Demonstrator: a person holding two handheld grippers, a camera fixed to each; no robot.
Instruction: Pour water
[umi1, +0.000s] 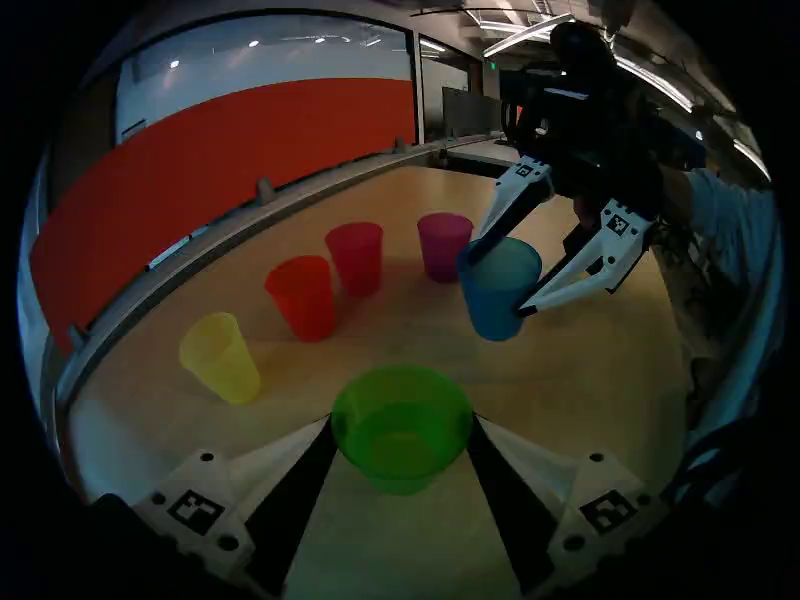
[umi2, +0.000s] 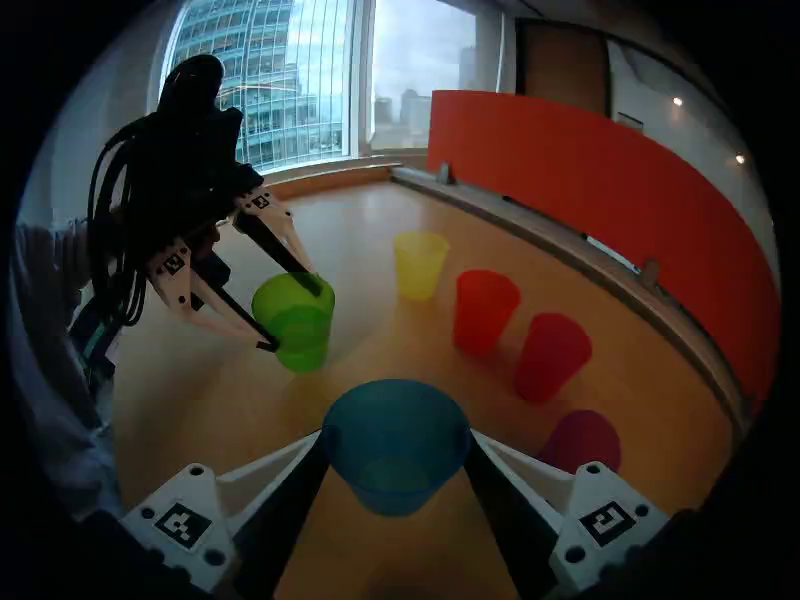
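Left gripper (umi1: 400, 425) clamped on a green cup (umi1: 402, 440), right gripper (umi1: 497, 285) clamped on a blue cup (umi1: 498, 295), the two cups mouth-up and apart, facing across a wooden table (umi1: 600, 380). Pouring looks to need one rim brought above the other; which cup holds water cannot be told. Six cups in all: two held, with a yellow cup (umi1: 220, 357), orange cup (umi1: 302, 297), red cup (umi1: 355, 258) and purple cup (umi1: 443, 245) standing in a row.

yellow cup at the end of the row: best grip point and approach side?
Grip the yellow cup across its sidewall, just below the rim, coming in level. It stands upright and widens upward, so the taper should stop it slipping down. Come from the open table side, away from the orange cup beside it.
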